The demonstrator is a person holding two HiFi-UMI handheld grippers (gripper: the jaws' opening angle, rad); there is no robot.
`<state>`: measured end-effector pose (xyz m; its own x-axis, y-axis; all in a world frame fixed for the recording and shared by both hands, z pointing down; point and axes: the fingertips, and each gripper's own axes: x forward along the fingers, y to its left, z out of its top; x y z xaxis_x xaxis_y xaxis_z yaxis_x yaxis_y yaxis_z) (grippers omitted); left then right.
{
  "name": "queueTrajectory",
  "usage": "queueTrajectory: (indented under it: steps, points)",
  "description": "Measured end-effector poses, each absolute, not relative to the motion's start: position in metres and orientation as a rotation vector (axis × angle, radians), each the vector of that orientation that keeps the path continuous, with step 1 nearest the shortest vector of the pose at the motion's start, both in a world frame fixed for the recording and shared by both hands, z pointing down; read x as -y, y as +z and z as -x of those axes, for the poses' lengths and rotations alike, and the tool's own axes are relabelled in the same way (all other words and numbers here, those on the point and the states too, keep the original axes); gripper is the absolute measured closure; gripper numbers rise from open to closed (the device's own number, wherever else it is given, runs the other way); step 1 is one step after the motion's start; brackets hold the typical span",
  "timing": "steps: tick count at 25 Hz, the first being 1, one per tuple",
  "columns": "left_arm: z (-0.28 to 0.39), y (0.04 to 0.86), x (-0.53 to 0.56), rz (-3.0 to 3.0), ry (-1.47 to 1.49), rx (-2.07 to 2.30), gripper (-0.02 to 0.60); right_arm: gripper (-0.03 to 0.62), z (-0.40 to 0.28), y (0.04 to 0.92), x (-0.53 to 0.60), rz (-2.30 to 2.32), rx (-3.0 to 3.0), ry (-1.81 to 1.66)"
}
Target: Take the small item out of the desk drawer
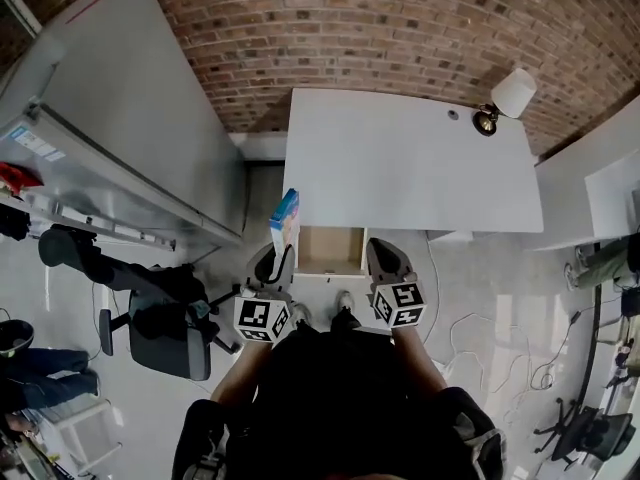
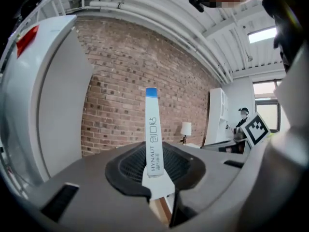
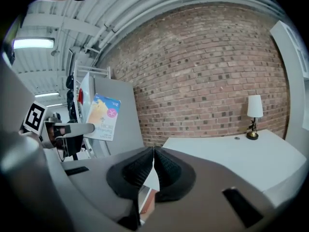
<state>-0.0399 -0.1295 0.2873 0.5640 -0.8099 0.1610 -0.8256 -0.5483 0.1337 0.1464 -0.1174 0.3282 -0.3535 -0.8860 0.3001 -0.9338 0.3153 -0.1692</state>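
A small flat box (image 1: 285, 218), white and blue with an orange-and-pink face, stands upright in my left gripper (image 1: 275, 258), which is shut on it just left of the open drawer (image 1: 330, 251). In the left gripper view the box (image 2: 152, 129) shows edge-on, pinched low down between the jaws of the left gripper (image 2: 153, 166). The drawer's wooden inside looks bare. My right gripper (image 1: 385, 260) hangs over the drawer's right edge. In the right gripper view its pads meet with nothing between them (image 3: 153, 166), and the box (image 3: 104, 117) shows at the left.
The white desk (image 1: 410, 158) stands against a brick wall, with a table lamp (image 1: 508, 96) at its back right corner. A tall white cabinet (image 1: 120, 118) flanks it on the left. A dark office chair (image 1: 165, 323) and a person's legs (image 1: 40, 373) are at the lower left.
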Motion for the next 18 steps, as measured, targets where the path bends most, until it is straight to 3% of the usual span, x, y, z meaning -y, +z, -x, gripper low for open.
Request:
queueTrajectory:
  steps: [18]
  points:
    - [0.011, 0.279, 0.108, -2.62, 0.034, 1.345, 0.491, 0.566, -0.137, 0.3, 0.091, -1.771, 2.426, 0.344]
